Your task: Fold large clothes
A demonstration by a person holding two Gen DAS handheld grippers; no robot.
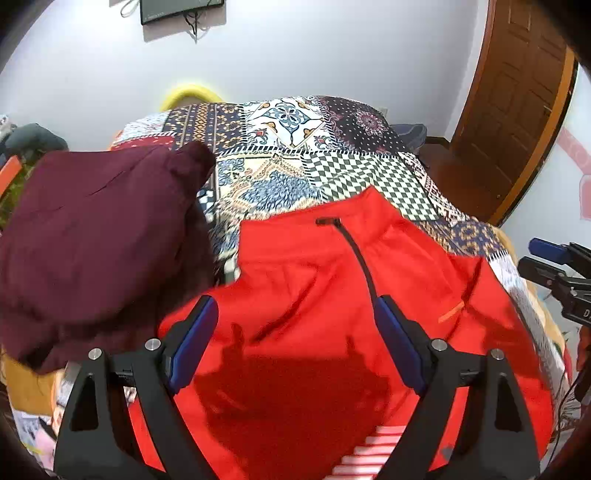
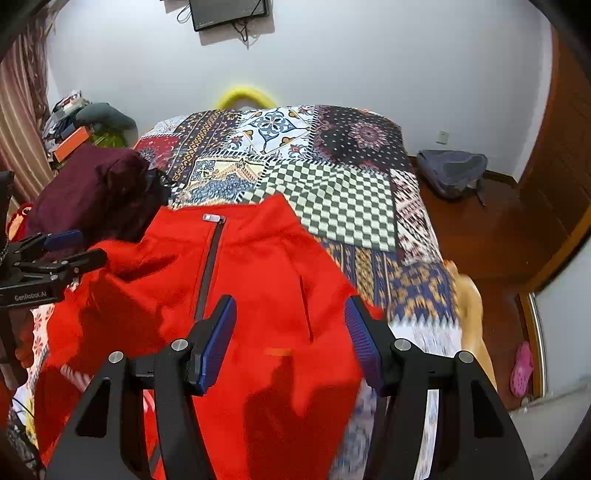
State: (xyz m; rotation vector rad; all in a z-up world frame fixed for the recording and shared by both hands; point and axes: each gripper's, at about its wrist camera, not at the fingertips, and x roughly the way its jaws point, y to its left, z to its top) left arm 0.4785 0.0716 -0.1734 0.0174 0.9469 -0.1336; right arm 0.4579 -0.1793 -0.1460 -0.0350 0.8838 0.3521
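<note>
Between the blue pads of the left gripper (image 1: pixel 297 308), spread wide and clamping nothing, only red cloth lying below. Same at the right gripper (image 2: pixel 291 308): fingers (image 2: pixel 218 339) parted about halfway, empty, hovering above the right half of the red jacket (image 2: pixel 258 280).

Just beyond both pairs of fingers, spread front-up on the bed (image 2: pixel 332 206): collar and dark zip (image 2: pixel 208 269) at the far end, zip pull near the collar, a slit pocket right of the zip. Left part of the jacket, near the left fingers, rumpled and apparently doubled over; right edge roughly in line with the right-hand finger of the right gripper. Striped trim peeking out at the near hem. Judged from this: laid out, perhaps one side fold made, no compact stack yet. Sleeves and the lengthwise folds seemingly left to do; exact fold count impossible to tell, much of the near hem hidden under the fingers.

Further out, left of the left fingers and touching the jacket's left edge, a maroon garment (image 1: pixel 96 236), bunched, not folded, likely to crowd any fold toward that side. Beyond the collar, open patchwork bedspread, room enough. Farther still: a yellow ring (image 2: pixel 245 96) at the bed's far end, a grey backpack (image 2: pixel 452 173) on the floor to the right, a wooden door (image 1: pixel 517 110), a wall screen (image 2: pixel 229 13), a pink slipper (image 2: pixel 522 367).
</note>
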